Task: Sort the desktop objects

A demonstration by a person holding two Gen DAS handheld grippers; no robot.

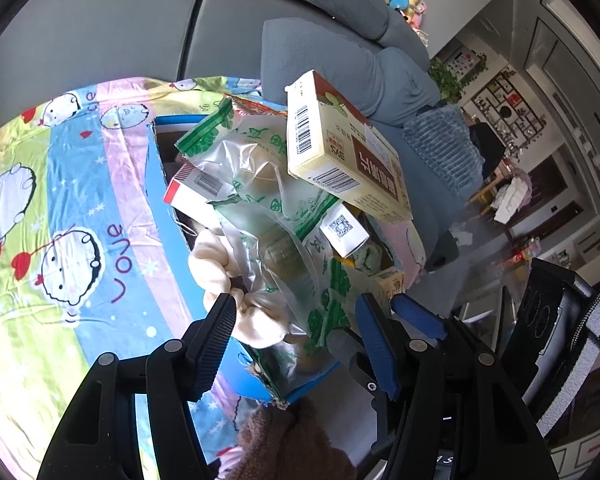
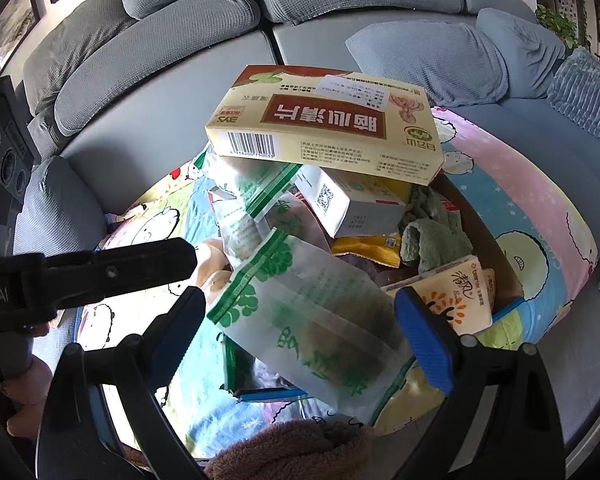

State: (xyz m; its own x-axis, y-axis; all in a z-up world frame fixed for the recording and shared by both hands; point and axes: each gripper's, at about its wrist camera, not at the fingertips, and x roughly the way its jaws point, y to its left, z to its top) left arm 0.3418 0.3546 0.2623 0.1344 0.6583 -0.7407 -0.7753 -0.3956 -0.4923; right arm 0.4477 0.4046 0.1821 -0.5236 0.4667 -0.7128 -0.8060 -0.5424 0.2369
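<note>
**A box piled too high**

A flat cream cardboard medicine box with a brown label [image 2: 324, 120] sits tilted on top of the pile in the blue cardboard box [image 1: 162, 184]. Under it lie frosted plastic bags with green print [image 2: 316, 320]. The right gripper [image 2: 300, 336] has its fingers spread around one bag. The left gripper [image 1: 300, 340] is spread too, near a cream cloth [image 1: 220, 264]. A cartoon sheet [image 1: 60, 200] lies below.

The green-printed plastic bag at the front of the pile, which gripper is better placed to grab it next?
Probably the right gripper: its open fingers already straddle the green-printed plastic bag. The left gripper, also open, faces the cream cloth and crumpled bags.
</note>
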